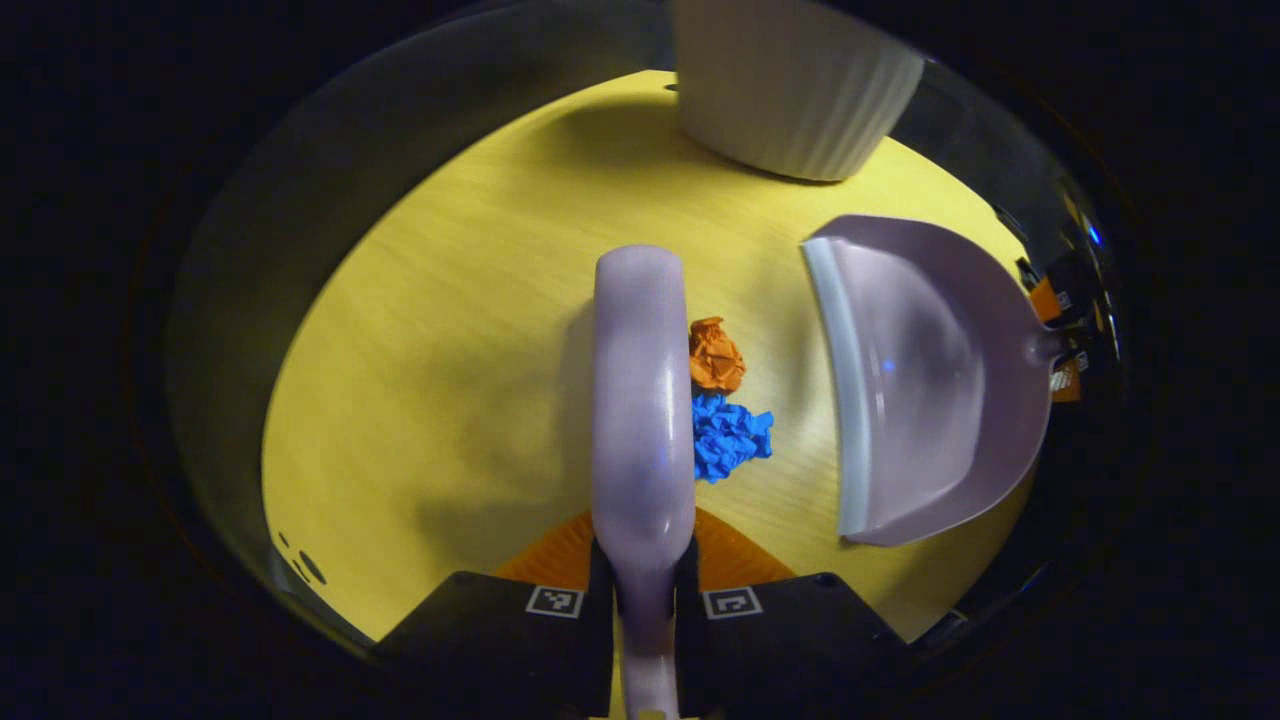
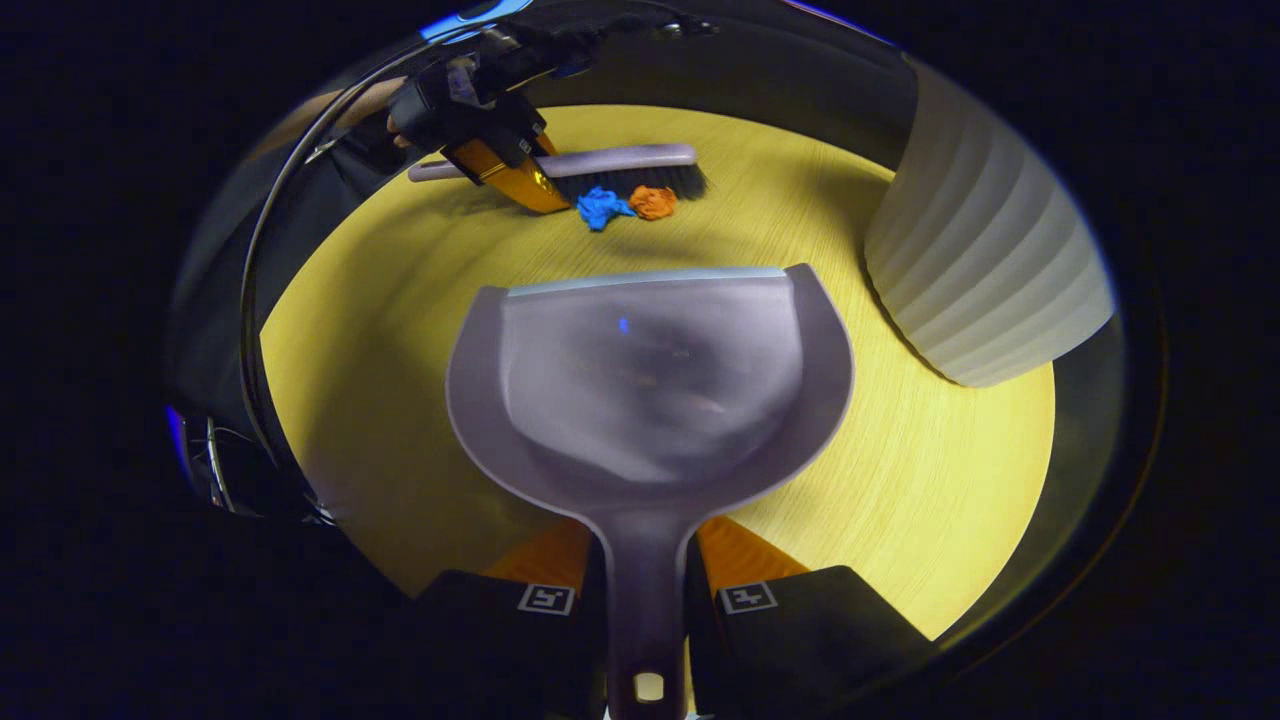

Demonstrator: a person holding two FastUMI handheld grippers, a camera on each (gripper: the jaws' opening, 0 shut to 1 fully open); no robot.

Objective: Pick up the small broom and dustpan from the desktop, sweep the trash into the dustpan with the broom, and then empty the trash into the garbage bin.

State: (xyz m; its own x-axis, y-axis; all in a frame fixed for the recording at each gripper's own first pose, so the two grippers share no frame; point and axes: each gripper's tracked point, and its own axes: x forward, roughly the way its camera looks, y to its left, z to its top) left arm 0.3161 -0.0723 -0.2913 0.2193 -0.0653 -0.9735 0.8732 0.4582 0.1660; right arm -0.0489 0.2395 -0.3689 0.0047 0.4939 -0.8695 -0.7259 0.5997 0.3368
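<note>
Left claw [image 1: 645,590]: clamped on the handle of the pale lilac plastic hand broom [image 1: 642,400], both fingers pressing its sides; broom back running straight ahead from the fingertips.
Broom in right gripper view: dark bristles down on the desktop, far ahead of the right claw, held there by the left claw.
Trash: crumpled orange paper ball [image 1: 716,354] and crumpled blue paper ball [image 1: 730,436], touching each other, just right of the broom head ahead of the left claw; on the bristle side nearest the dustpan.
Right claw [image 2: 645,595]: closed on the handle of the pale lilac plastic dustpan [image 2: 650,390], fingers on either side of it; pan straight ahead, lip toward the trash, apart from it.
Bin: white ribbed round garbage bin [image 2: 985,280], ahead and right of the right claw, beside the dustpan.
Surface: yellow wood-grain round desktop [image 1: 440,380] under everything.
</note>
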